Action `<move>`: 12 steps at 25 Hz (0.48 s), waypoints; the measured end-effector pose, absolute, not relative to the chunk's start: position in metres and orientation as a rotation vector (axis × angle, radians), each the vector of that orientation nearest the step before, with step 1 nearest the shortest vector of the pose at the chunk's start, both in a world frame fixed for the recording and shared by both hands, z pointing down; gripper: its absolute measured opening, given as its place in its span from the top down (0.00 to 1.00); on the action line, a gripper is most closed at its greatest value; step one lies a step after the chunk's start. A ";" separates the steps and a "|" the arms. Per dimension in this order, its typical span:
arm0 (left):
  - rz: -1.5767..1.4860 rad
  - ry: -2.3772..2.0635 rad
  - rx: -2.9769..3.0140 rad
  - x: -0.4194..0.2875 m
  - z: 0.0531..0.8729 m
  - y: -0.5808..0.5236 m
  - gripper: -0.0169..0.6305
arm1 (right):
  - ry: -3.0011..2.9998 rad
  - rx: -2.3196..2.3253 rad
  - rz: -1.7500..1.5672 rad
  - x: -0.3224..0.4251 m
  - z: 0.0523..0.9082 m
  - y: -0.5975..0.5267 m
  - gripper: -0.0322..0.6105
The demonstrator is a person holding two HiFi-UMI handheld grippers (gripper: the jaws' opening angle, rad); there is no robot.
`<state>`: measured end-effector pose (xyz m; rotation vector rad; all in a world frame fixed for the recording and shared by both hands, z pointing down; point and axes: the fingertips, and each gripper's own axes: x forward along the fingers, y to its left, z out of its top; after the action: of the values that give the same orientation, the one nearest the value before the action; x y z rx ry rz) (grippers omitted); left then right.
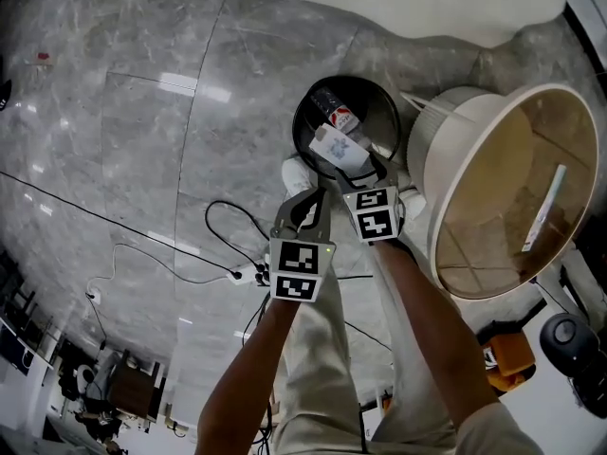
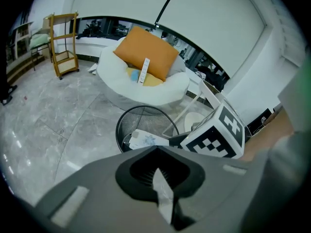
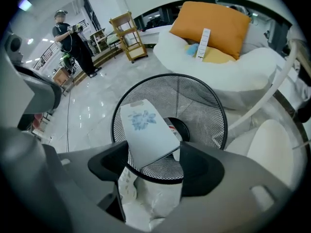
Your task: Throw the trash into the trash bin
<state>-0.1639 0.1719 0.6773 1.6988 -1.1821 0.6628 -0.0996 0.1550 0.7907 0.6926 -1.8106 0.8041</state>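
The right claw, in the head view, grips a white packet directly over the open mouth of a black wire trash bin standing on the grey marble floor, just beside a round side table. The left claw hangs close at its side, over the bin's near rim. Cables trail across the floor below.

In the left gripper view, the left claw is pressed together on a thin white scrap. Beyond it the packet juts over the bin, next to the right claw's marker cube. An orange cushion rests on a white beanbag farther back.

In the right gripper view, the right claw clamps the packet, printed with a blue flower and tilted above the bin's mesh; crumpled paper bunches between the jaws beneath it. A person stands well off near a wooden shelf.
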 end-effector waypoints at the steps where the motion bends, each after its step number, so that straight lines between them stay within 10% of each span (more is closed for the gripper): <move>1: 0.664 -1.180 1.703 -0.163 0.677 0.171 0.97 | -1.810 0.682 0.801 -0.100 0.793 0.158 0.41; 12: 0.664 -1.183 1.716 -0.165 0.674 0.172 0.97 | -1.817 0.648 0.840 -0.107 0.795 0.164 0.38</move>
<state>-0.1646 0.1719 0.6745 1.7156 -1.1830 0.6643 -0.1071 0.1636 0.7953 0.6475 -1.8169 0.8397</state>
